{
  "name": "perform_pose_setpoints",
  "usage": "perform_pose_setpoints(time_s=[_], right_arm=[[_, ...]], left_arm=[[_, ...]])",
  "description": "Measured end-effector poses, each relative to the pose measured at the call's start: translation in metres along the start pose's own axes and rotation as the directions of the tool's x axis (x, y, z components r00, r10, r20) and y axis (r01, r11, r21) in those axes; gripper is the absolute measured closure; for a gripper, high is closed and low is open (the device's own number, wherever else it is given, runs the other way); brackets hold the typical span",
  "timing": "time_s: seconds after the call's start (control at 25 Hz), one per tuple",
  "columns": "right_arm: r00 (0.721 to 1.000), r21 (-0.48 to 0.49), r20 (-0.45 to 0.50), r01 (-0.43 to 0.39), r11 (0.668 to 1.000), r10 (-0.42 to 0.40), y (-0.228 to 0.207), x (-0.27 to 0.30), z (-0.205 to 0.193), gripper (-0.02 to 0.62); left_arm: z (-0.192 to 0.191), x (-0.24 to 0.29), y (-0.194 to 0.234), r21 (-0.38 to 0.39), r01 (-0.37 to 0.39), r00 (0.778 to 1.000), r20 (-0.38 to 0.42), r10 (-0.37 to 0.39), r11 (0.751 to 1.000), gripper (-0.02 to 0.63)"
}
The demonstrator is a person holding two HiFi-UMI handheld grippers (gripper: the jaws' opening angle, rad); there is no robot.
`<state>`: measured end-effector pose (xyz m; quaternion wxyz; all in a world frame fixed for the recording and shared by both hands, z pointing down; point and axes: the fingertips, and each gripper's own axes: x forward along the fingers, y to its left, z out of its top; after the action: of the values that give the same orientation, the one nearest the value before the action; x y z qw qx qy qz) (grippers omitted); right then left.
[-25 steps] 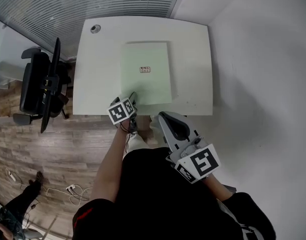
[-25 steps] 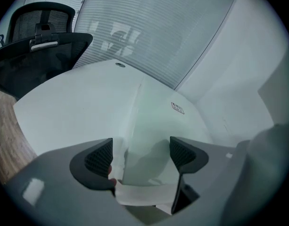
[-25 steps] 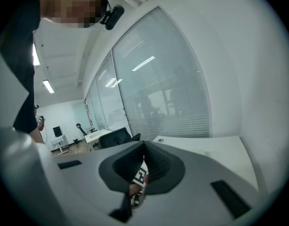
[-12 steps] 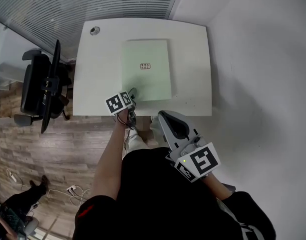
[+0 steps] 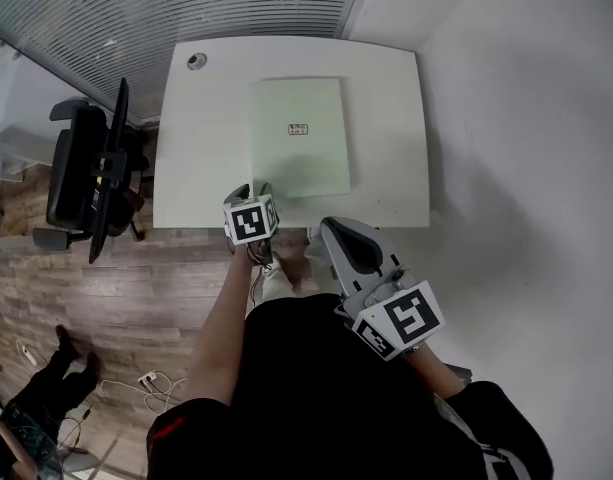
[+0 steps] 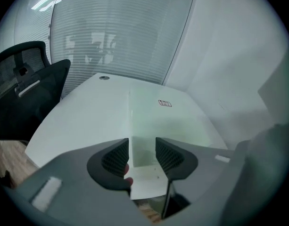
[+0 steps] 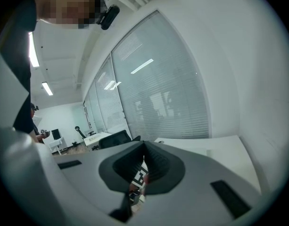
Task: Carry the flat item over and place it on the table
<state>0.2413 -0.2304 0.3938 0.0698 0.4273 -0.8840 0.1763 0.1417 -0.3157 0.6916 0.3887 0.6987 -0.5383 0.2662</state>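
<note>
The flat item, a pale green board (image 5: 298,153) with a small red label, lies flat on the white table (image 5: 201,138). My left gripper (image 5: 254,190) hovers just above the table's near edge, beside the board's near left corner. In the left gripper view its jaws (image 6: 142,149) have just been closing and stand half apart with nothing between them; the board (image 6: 168,121) lies on the table (image 6: 83,112) beyond them. My right gripper (image 5: 331,230) is held back near my body, clear of the table. Its jaws (image 7: 144,149) are shut on nothing.
A black office chair (image 5: 86,183) stands left of the table. A round cable hole (image 5: 196,61) sits at the table's far left corner. A white wall runs along the right, and a blinded glass partition lies behind. Cables (image 5: 136,378) lie on the wooden floor.
My left gripper has lifted off the board's near corner and its jaws have narrowed. The board stays flat on the table. My right gripper has not moved.
</note>
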Motion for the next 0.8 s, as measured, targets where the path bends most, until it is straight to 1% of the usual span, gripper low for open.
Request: perform_pose_setpoints(time_s=[0.2, 0.4, 0.48, 0.64, 0.8], right_arm=[[1.000, -0.001, 0.008, -0.002, 1.000, 0.002, 0.016, 0.001, -0.004, 0.595], [1.000, -0.013, 0.017, -0.003, 1.000, 0.003, 0.031, 0.004, -0.001, 0.595], [1.000, -0.015, 0.020, -0.002, 1.000, 0.002, 0.037, 0.005, -0.003, 0.595], [1.000, -0.017, 0.027, -0.002, 1.000, 0.002, 0.050, 0.007, -0.006, 0.595], [0.999, -0.021, 0.036, -0.002, 1.000, 0.003, 0.065, 0.008, -0.009, 0.595]], left_arm=[[0.003, -0.033, 0.002, -0.005, 0.025, 0.997, 0.072, -0.025, 1.000, 0.512], [0.011, -0.075, 0.007, -0.034, 0.031, 0.989, 0.146, -0.026, 0.999, 0.578], [0.012, -0.091, 0.008, -0.047, 0.037, 0.984, 0.176, -0.029, 0.998, 0.588], [0.017, -0.122, 0.005, -0.065, 0.078, 0.970, 0.234, -0.061, 0.995, 0.600], [0.022, -0.159, -0.002, -0.055, 0.133, 0.947, 0.301, -0.111, 0.990, 0.600]])
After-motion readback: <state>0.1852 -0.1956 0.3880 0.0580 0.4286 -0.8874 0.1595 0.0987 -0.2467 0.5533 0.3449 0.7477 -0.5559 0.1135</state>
